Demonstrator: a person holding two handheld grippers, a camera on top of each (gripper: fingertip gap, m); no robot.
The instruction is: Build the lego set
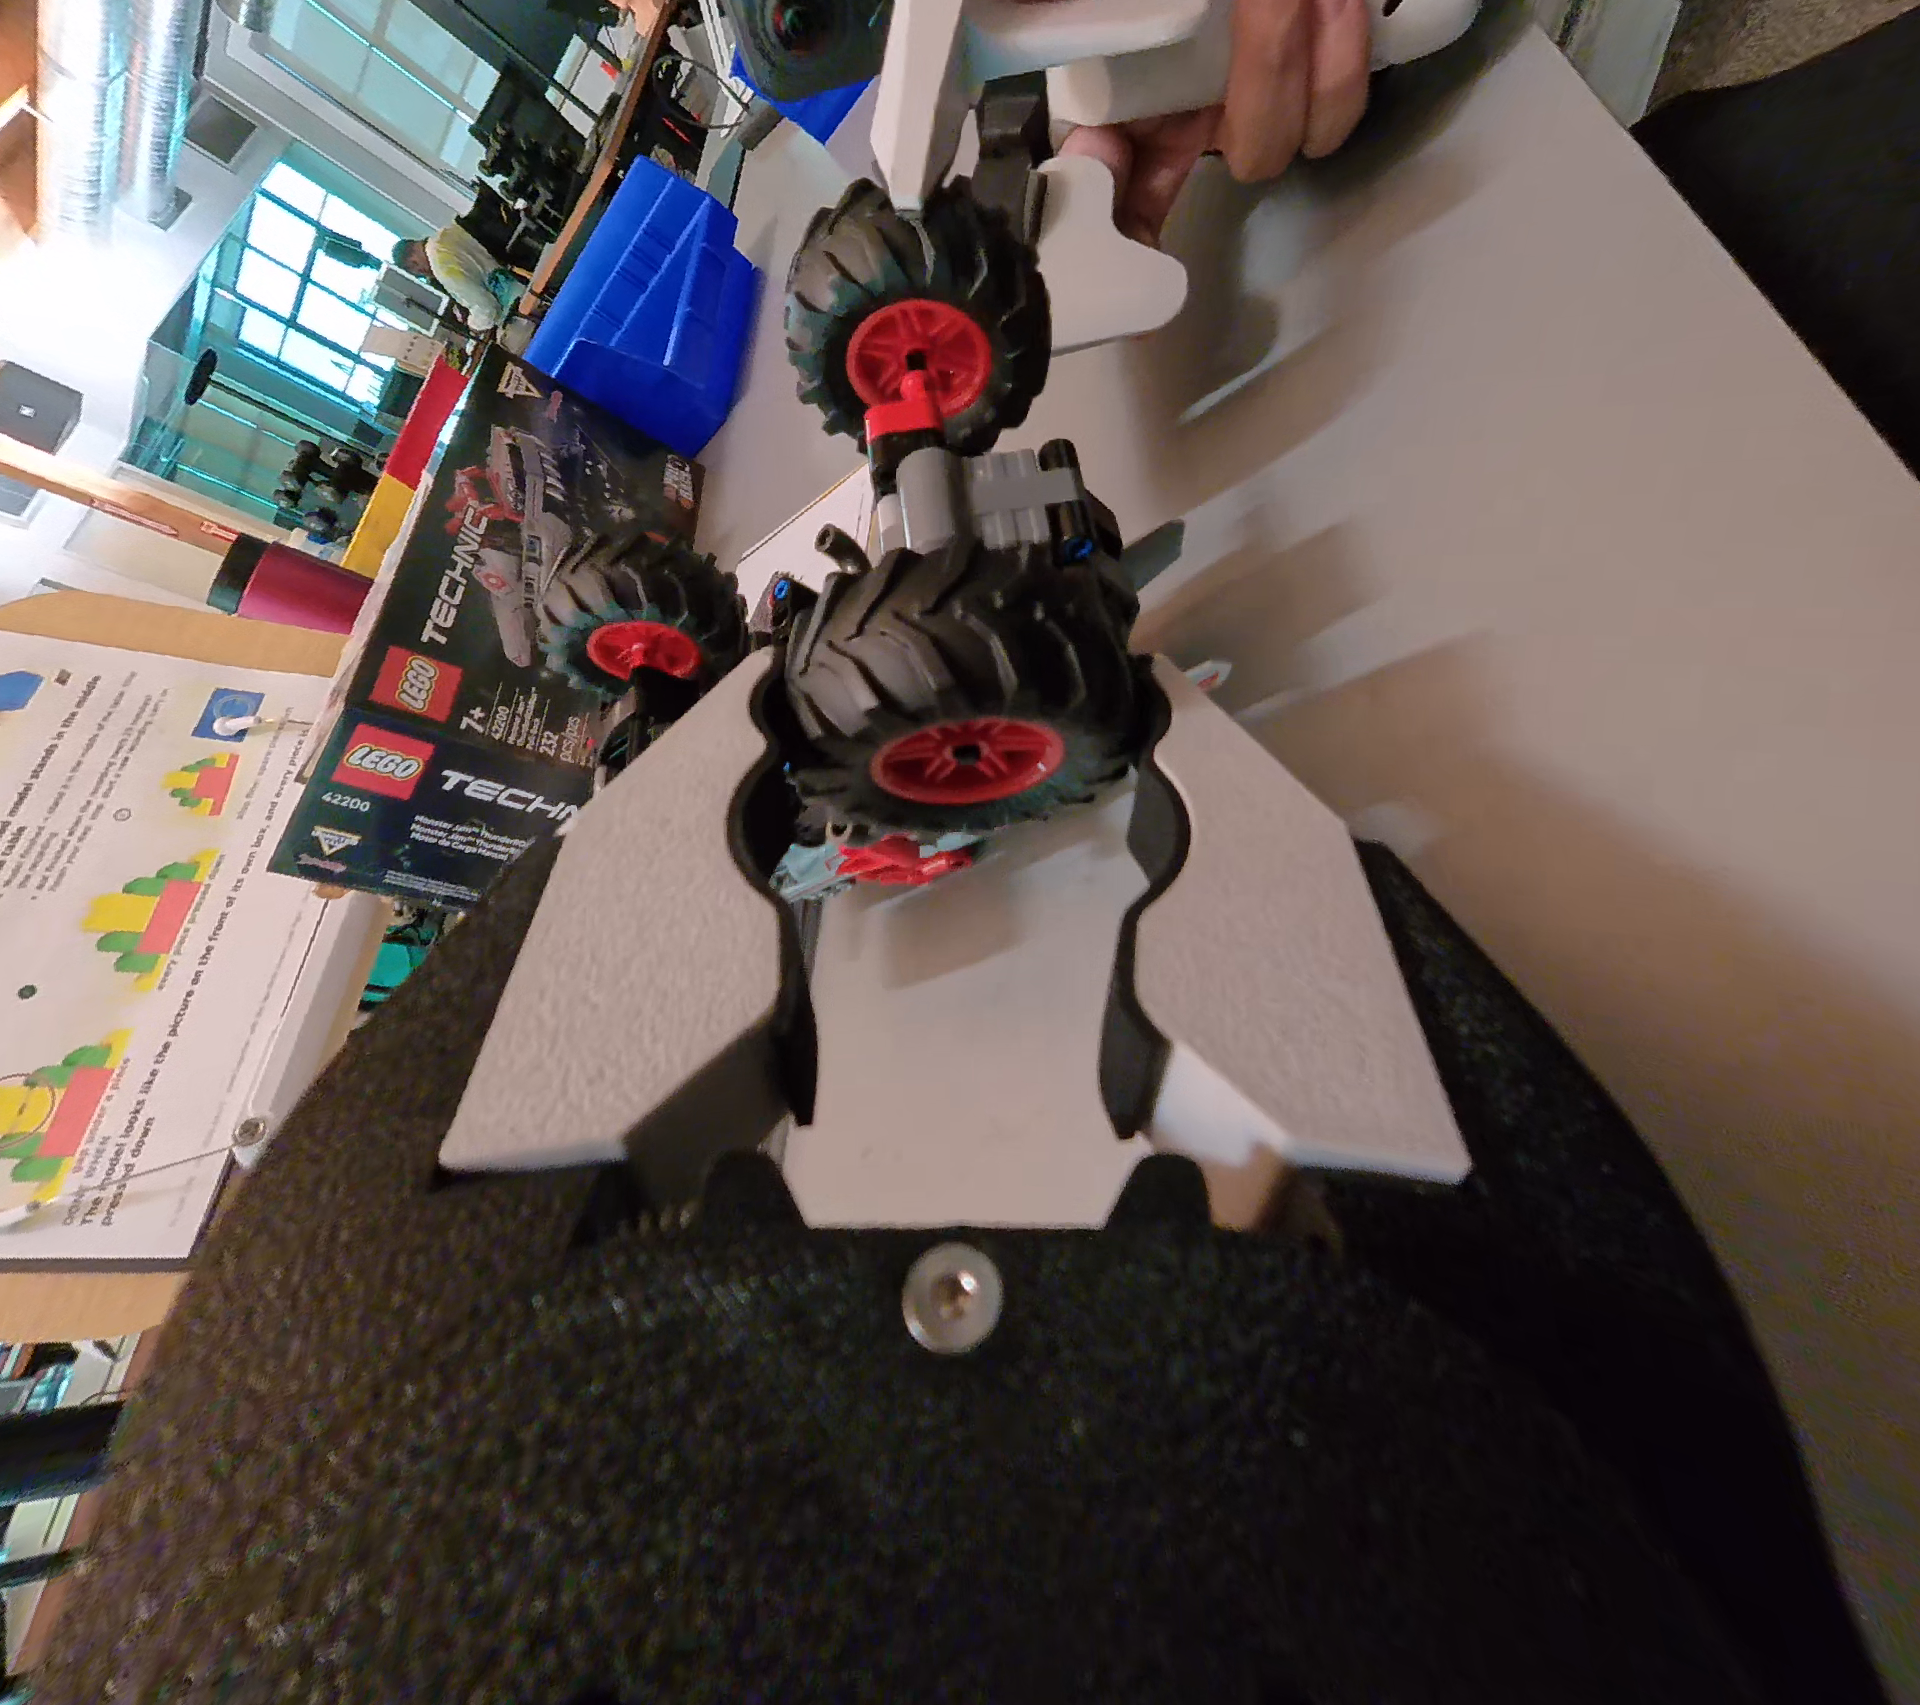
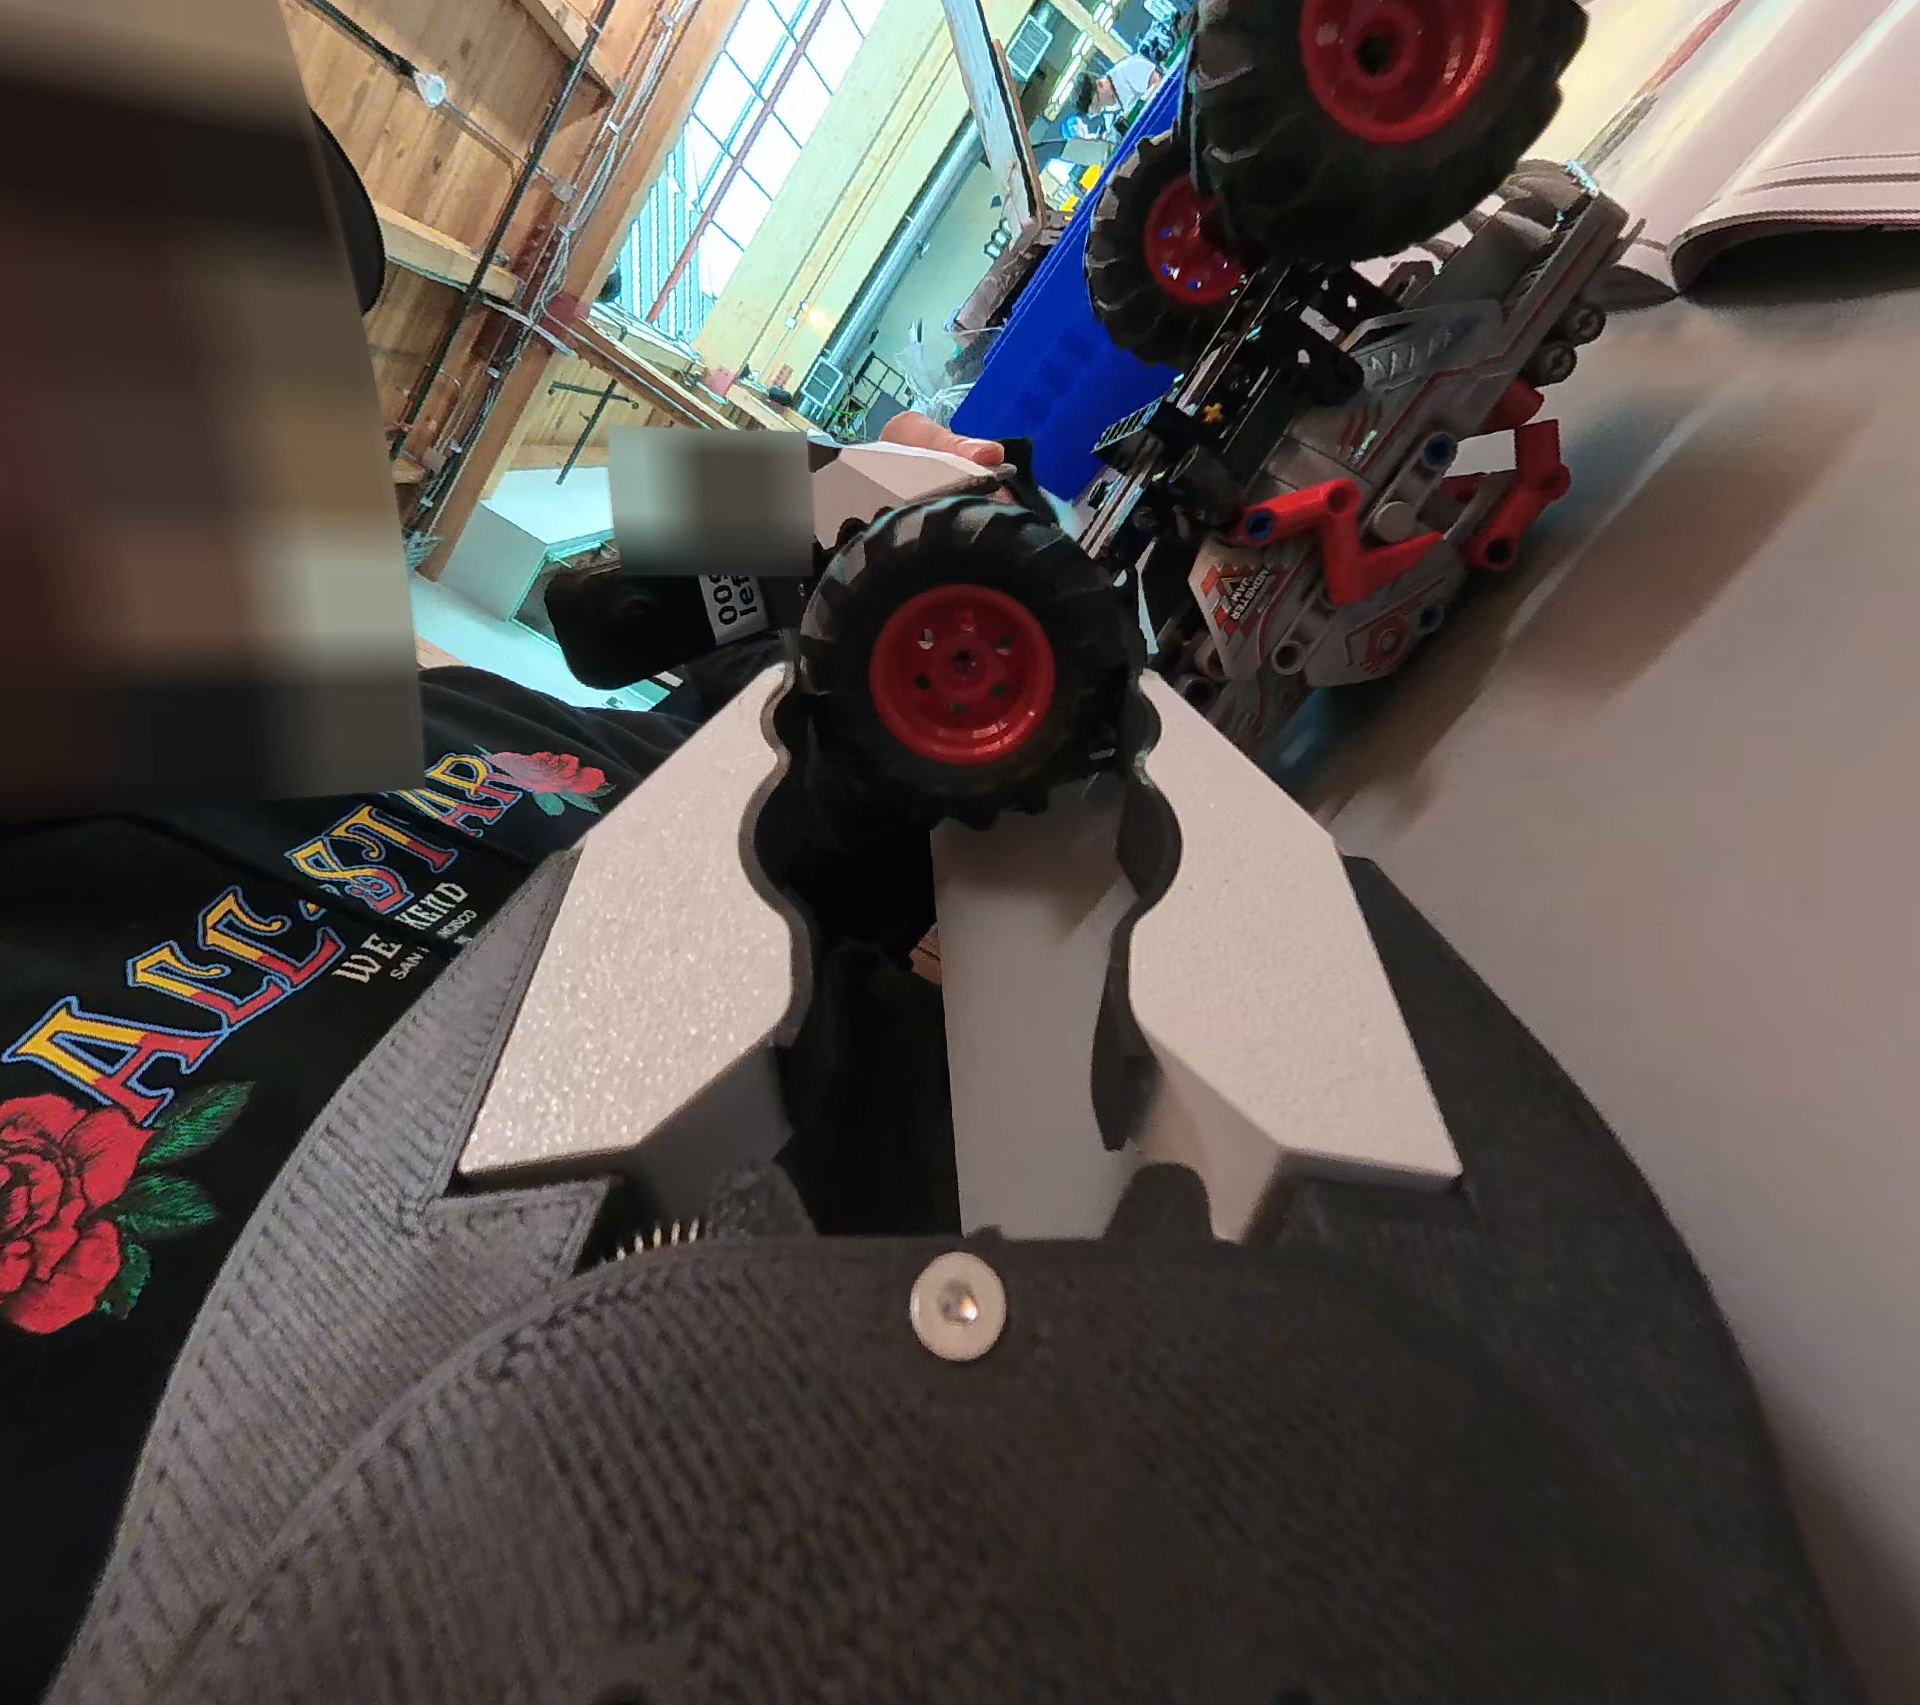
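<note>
Wheels: four in all, knobby black rubber tyres on glossy red plastic hubs.
Left gripper (image 1: pixel 961 782): matte white fingers clamped on one wheel (image 1: pixel 961 756) of the truck (image 1: pixel 977 533).
Right gripper (image 2: pixel 961 699): grainy grey fingers clenched on a loose wheel (image 2: pixel 961 679), just ahead of its tips.
Truck body (image 2: pixel 1382 512): grey panels, red angular beams, beyond the right gripper on the smooth white table (image 2: pixel 1662 824).
Box (image 1: pixel 488 616): one, glossy black cardboard, left of the left gripper.

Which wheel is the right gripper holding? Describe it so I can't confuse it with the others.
Start at the monster truck on the white table. The held wheel sits nearest the camera, between the right gripper's fingers. Unlike the two behind, it is clamped.
</note>
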